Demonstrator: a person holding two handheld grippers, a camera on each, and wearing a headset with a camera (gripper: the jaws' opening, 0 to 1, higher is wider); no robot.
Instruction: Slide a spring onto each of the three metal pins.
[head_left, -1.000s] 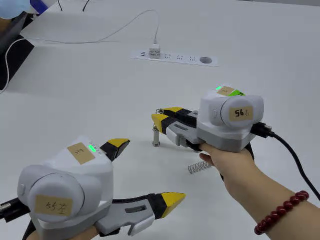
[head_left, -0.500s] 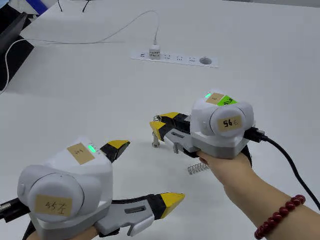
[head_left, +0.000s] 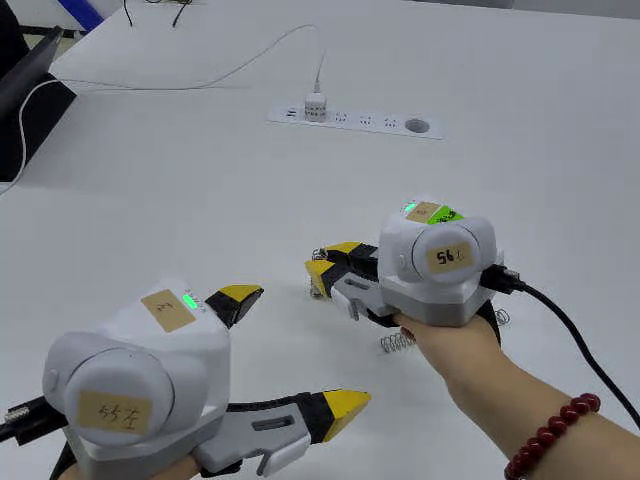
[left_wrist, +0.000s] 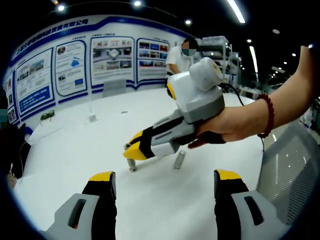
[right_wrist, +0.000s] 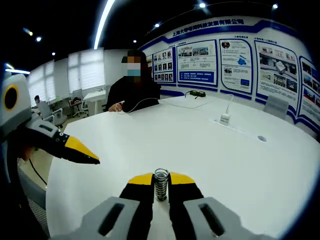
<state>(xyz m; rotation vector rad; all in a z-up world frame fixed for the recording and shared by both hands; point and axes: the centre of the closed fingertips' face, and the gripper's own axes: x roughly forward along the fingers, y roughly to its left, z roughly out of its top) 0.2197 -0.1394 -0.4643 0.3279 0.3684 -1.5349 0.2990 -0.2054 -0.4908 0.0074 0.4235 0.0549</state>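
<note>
My right gripper (head_left: 322, 262) is shut on a small steel spring (right_wrist: 161, 184), which stands upright between its yellow-tipped jaws. In the left gripper view the right gripper (left_wrist: 132, 150) holds its tips low over an upright metal pin (left_wrist: 131, 165) on the white table, with the coil around the pin's top. A second upright pin (left_wrist: 179, 160) stands just behind that hand. A loose spring (head_left: 397, 342) lies on the table by the right wrist. My left gripper (head_left: 295, 348) hovers open and holds nothing at the near left.
A white power strip (head_left: 355, 118) with a plugged-in cable lies at the far side of the table. Another small coil (head_left: 501, 318) lies right of the right gripper. A person (right_wrist: 132, 85) sits at the table's far end.
My right gripper has come down with the spring, so its tips now cover most of the pin. The left gripper has stayed where it was. The head camera shifted a little.
</note>
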